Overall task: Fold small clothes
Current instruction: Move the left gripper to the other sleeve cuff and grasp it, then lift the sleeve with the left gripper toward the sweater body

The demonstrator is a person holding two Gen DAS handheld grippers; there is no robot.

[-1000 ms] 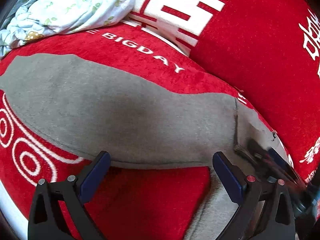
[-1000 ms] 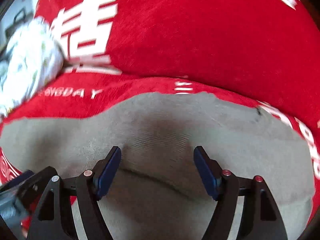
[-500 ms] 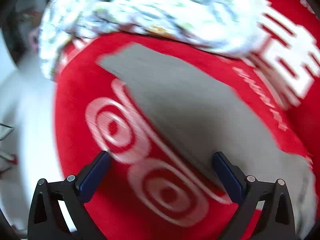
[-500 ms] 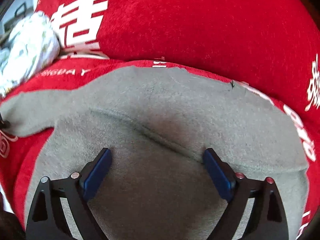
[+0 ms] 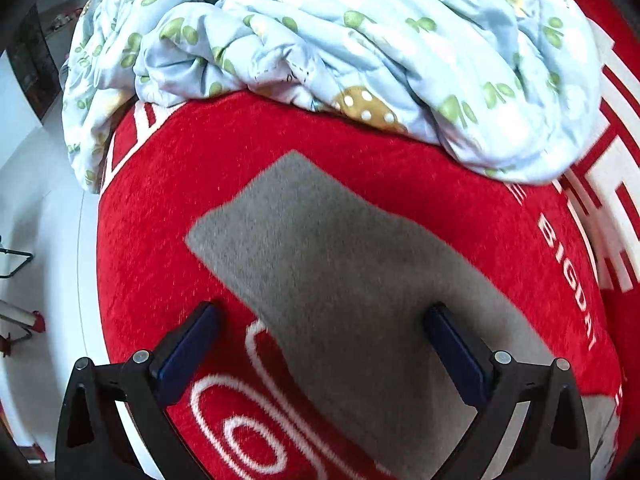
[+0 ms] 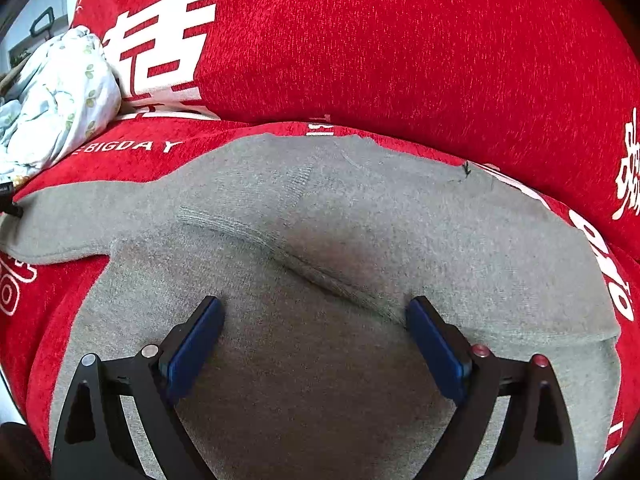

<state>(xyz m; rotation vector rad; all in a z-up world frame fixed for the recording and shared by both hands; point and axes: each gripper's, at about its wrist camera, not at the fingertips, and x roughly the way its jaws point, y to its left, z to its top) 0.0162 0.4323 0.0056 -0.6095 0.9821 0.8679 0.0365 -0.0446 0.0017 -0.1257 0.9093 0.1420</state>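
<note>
Right wrist view shows the grey garment [image 6: 320,240] lying flat on the red cover [image 6: 400,40], not yet folded, with the right claw [image 6: 314,320] and left claw [image 5: 320,336] both released above it.

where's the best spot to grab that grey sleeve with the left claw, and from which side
Take the grey sleeve at its free cuff end, the squared corner farthest from the left claw. It lies flat on the red cover, so come down from above with one finger over the cuff edge, probably pinching the hem. Red shows on three sides there, leaving approach room.
</note>
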